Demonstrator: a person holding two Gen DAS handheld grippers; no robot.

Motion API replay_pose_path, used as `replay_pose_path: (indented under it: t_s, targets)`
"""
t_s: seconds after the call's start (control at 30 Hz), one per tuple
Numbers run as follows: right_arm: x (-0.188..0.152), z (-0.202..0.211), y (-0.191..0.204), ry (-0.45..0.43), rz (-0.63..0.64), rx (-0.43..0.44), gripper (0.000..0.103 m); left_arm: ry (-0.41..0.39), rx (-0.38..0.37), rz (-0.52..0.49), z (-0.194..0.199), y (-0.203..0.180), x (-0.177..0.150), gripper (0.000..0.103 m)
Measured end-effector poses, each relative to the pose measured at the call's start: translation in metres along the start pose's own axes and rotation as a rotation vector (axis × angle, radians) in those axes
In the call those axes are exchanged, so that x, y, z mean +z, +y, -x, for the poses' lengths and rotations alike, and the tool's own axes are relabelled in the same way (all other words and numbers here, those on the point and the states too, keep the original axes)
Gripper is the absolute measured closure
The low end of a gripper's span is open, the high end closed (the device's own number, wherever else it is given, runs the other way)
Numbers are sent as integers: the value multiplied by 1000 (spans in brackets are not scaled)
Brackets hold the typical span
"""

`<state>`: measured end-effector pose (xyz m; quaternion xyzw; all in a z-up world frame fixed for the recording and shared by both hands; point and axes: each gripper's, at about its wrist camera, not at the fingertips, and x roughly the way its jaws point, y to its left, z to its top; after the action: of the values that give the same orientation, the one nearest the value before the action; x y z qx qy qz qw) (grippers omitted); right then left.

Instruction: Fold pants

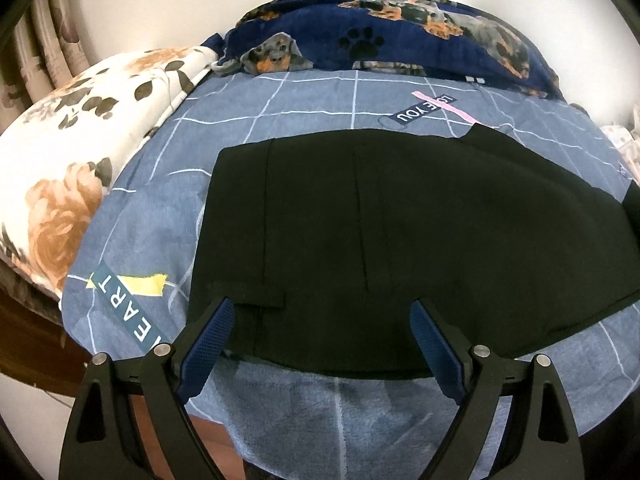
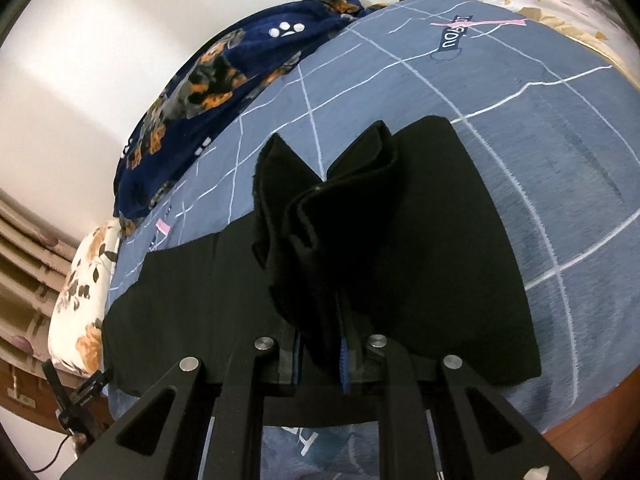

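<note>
Lying flat under spread left tongs — pants, end pinched by right tongs.

pants: matt black cloth; blanket: fleecy (plush); pads: ribbed blue

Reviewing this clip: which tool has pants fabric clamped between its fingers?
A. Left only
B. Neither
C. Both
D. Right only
D: the right tool is shut on a bunched fold of the black pants, while the left tool stands wide open above the flat part of the pants on the bed.
</note>
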<state>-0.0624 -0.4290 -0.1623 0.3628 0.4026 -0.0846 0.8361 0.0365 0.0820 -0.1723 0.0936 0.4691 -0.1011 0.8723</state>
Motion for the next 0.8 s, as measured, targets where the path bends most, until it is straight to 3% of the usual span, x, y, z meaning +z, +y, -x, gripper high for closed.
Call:
replay_pose_path:
  t_s: [0.8]
  targets:
    - [-10, -9, 36, 35, 145, -23, 87, 25, -5, 4, -4, 1, -1, 13]
